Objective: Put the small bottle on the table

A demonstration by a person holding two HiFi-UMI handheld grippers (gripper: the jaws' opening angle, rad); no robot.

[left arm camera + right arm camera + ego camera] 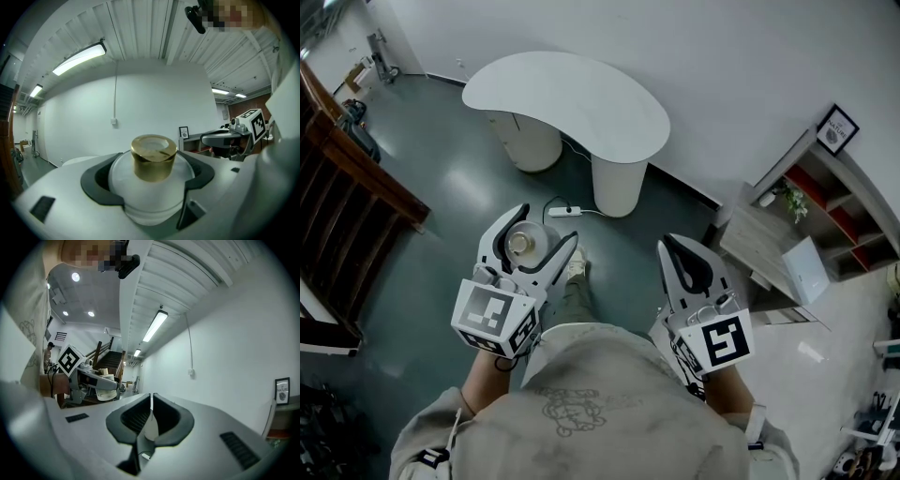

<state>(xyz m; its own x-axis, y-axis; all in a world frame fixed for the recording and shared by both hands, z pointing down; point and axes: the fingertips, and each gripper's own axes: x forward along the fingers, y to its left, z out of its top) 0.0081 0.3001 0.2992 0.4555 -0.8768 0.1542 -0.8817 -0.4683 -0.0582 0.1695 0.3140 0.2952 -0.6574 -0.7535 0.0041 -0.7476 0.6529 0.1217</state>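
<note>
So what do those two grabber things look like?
Both the left gripper and right gripper are white plastic with black pads inside curved jaws. Each carries a cube with black-and-white square markers. The person wears beige sleeves.

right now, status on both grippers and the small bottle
Left gripper shut on small bottle, gold cap up. Right gripper shut, empty. Bottle held over floor, white table ahead, not reached. Nothing seen in the way.
</note>
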